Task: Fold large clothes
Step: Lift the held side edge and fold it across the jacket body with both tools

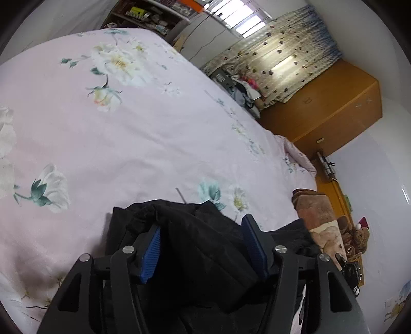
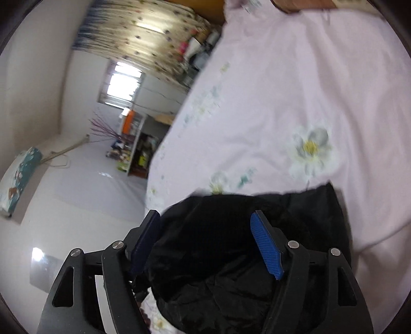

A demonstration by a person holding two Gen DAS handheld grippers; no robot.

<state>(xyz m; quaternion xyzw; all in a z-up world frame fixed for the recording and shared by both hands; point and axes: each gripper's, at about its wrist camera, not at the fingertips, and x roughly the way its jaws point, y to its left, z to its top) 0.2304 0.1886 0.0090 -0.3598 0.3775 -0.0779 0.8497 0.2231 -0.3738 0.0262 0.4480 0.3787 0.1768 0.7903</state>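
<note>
A black garment (image 1: 205,246) lies bunched on the near part of a bed with a pink flowered cover (image 1: 128,128). My left gripper (image 1: 201,222) is open, its blue pads (image 1: 151,254) standing apart on either side of a fold of the black cloth without pinching it. In the right wrist view the same black garment (image 2: 210,244) sits at the edge of the pink cover (image 2: 282,90). My right gripper (image 2: 205,213) is open wide over it, with the cloth heaped loosely between the blue pads (image 2: 267,251). Most of the garment is hidden under the grippers.
A brown patterned blanket (image 1: 316,213) lies at the bed's right corner. Beyond the bed are a wooden wardrobe (image 1: 334,108), a dotted curtain (image 1: 282,51), a pile of clothes (image 1: 244,87) and a cluttered shelf (image 1: 149,15). The bed's edge drops to a pale floor (image 2: 77,192).
</note>
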